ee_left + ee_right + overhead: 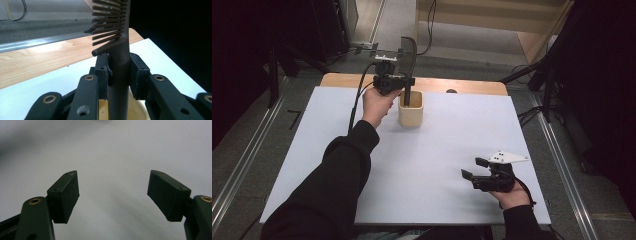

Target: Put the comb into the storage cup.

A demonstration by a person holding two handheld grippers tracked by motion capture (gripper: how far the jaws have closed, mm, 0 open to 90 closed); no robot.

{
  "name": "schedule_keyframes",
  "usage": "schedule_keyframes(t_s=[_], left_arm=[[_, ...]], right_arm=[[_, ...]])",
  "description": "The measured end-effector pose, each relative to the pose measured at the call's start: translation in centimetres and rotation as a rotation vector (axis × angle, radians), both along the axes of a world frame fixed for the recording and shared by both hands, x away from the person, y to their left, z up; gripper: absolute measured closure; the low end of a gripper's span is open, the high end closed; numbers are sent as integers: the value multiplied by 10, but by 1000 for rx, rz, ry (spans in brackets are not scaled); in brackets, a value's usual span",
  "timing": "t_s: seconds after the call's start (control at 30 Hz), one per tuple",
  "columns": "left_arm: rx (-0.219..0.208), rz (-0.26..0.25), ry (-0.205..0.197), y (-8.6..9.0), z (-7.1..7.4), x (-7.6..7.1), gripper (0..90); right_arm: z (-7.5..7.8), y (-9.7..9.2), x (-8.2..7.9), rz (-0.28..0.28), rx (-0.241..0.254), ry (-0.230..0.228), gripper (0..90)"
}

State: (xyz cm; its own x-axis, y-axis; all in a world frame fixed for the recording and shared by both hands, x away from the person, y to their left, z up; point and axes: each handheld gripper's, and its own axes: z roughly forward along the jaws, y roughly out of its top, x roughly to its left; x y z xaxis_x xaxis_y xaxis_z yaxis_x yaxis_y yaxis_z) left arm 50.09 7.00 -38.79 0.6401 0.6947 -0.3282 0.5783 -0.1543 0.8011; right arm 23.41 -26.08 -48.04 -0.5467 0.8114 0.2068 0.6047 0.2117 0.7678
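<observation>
Left claw (404, 82) clamped; right claw (474, 167) agape, resting.

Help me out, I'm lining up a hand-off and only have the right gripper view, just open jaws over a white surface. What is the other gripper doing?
Observer: The left gripper is shut on the handle of a dark comb, held upright with its teeth at the top.
Operator: Where over the table is it?
Observer: At the far side, with the comb's lower end inside a cream square cup.
Operator: And my gripper?
Observer: The right gripper sits near the front right corner of the white table, well apart from the cup, holding nothing.
</observation>
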Motion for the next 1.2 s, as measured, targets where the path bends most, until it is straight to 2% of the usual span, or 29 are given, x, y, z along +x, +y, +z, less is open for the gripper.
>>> schedule_keyframes(t_s=[0.77, 1.2], left_arm=[[36, -11, 14, -2, -17, -3, 724], [59, -17, 1, -5, -25, -6, 724]], right_arm=[[0, 0, 1, 1, -3, 1, 236], [1, -1, 1, -10, -4, -6, 236]])
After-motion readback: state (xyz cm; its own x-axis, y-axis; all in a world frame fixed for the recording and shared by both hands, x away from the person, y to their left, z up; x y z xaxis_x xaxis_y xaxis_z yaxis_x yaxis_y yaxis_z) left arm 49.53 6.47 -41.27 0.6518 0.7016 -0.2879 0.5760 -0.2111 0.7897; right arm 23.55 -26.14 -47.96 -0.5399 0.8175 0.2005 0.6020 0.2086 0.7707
